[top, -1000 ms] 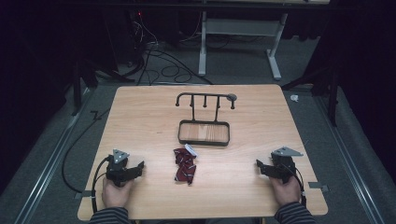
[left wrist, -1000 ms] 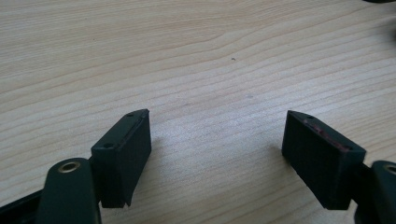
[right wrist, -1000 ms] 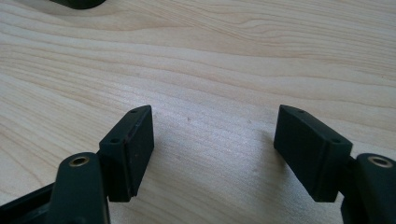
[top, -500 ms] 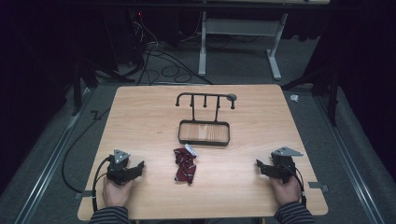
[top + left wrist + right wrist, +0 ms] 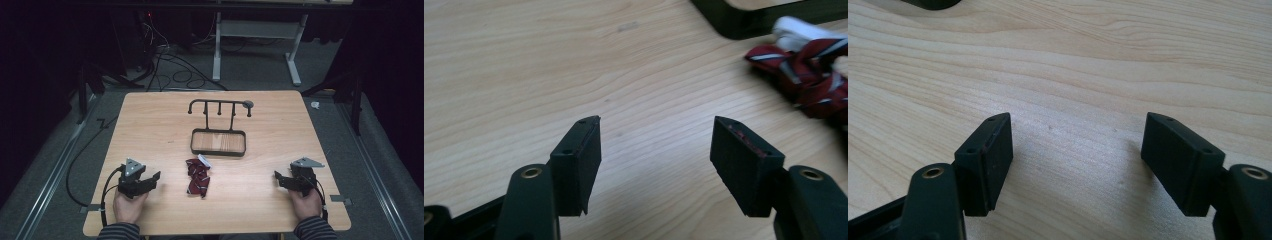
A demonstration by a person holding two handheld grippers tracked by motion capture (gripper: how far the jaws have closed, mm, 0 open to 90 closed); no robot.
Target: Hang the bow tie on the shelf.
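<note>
A folded red striped tie (image 5: pixel 198 176) lies at the near middle of the surface (image 5: pixel 150 120), just in front of the black rack (image 5: pixel 219 125), within reach of both hands. My left tool (image 5: pixel 150 180), jaws just closing partway on nothing, angles toward it; my right tool (image 5: pixel 278 179) rests spread and empty.

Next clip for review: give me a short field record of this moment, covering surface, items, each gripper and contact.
surface: wooden table
item nearest grippers: folded red striped cloth, lying between the two grippers
behind it: black rack with hooks and a tray base
left gripper: open, jaws just been closing, nothing between them
right gripper: open, over bare wood
contact: neither gripper touches the cloth
</note>
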